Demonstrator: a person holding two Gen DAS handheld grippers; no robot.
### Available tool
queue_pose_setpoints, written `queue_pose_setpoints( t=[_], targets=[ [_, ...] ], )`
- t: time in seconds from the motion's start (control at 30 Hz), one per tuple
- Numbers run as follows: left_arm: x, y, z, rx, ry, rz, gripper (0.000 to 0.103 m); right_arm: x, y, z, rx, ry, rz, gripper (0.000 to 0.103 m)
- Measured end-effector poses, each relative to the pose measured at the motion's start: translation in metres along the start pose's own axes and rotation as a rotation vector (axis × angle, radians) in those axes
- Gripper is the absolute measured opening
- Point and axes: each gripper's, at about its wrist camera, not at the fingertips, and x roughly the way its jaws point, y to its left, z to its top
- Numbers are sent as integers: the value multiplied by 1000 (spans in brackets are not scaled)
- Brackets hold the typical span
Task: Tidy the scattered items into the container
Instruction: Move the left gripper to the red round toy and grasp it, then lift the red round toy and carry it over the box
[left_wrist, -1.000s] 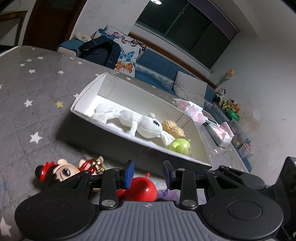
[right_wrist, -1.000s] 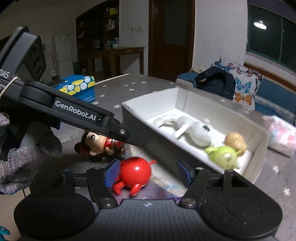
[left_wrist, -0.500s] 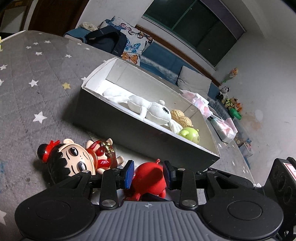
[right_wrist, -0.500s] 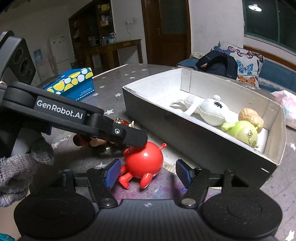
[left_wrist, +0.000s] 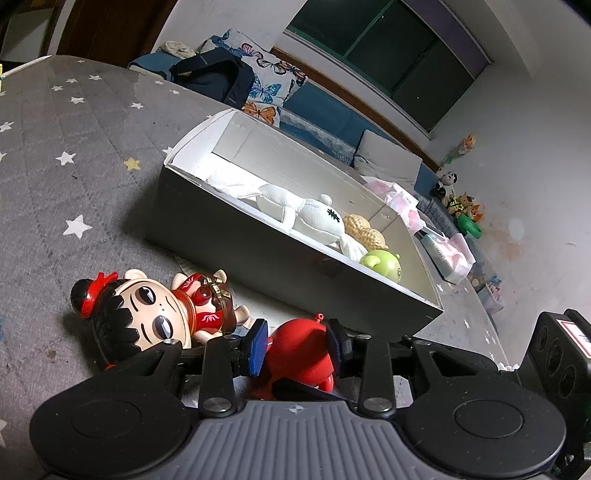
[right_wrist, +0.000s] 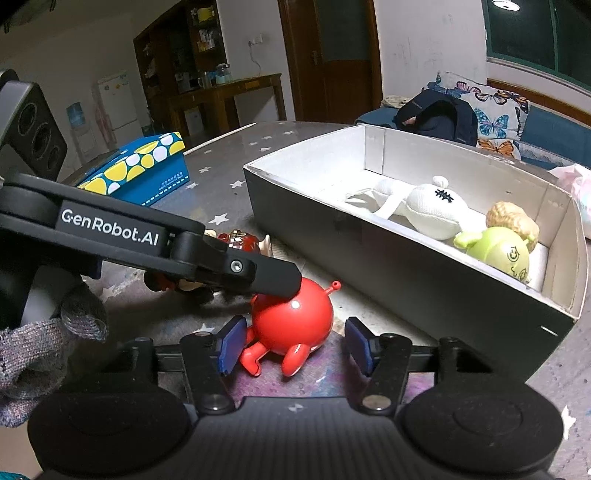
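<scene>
A round red toy (left_wrist: 299, 350) lies on the grey starred cloth just in front of the open grey box (left_wrist: 280, 266). My left gripper (left_wrist: 297, 345) straddles it; its jaws are opening and the toy fits closely between the blue pads. From the right wrist view, a left finger (right_wrist: 273, 278) lies over the red toy (right_wrist: 291, 317). My right gripper (right_wrist: 293, 345) is closing around the same toy, with a gap at each pad. A big-headed doll (left_wrist: 147, 310) in red lies to the left. The box (right_wrist: 406, 266) holds a white plush (right_wrist: 424, 210), a green toy (right_wrist: 498, 254) and a tan toy (right_wrist: 513, 218).
A blue box with yellow and white spots (right_wrist: 136, 170) stands on the cloth behind the left gripper. A gloved hand (right_wrist: 44, 347) holds that gripper. Pink packs (left_wrist: 399, 199) lie past the box's far side. A sofa with a dark backpack (left_wrist: 218, 79) runs behind the table.
The left gripper slid forward, so the red toy went from ahead of its pads to between them. The right gripper sank a little and its jaws narrowed around the toy.
</scene>
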Motion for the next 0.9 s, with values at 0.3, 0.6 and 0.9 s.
queue_pose_setpoints(
  t=[0.3,0.6,0.9],
  targets=[
    [-2,0,-3,3,-9,-7,36,0,-1,2,20,-3,9,50],
    [-2,7,-3,-31,-10,-27,38,5,-3,5,50,-2,15,50],
    [-3,6,-4,-19,-6,-29,36,6,-3,5,47,4,14,49]
  ],
)
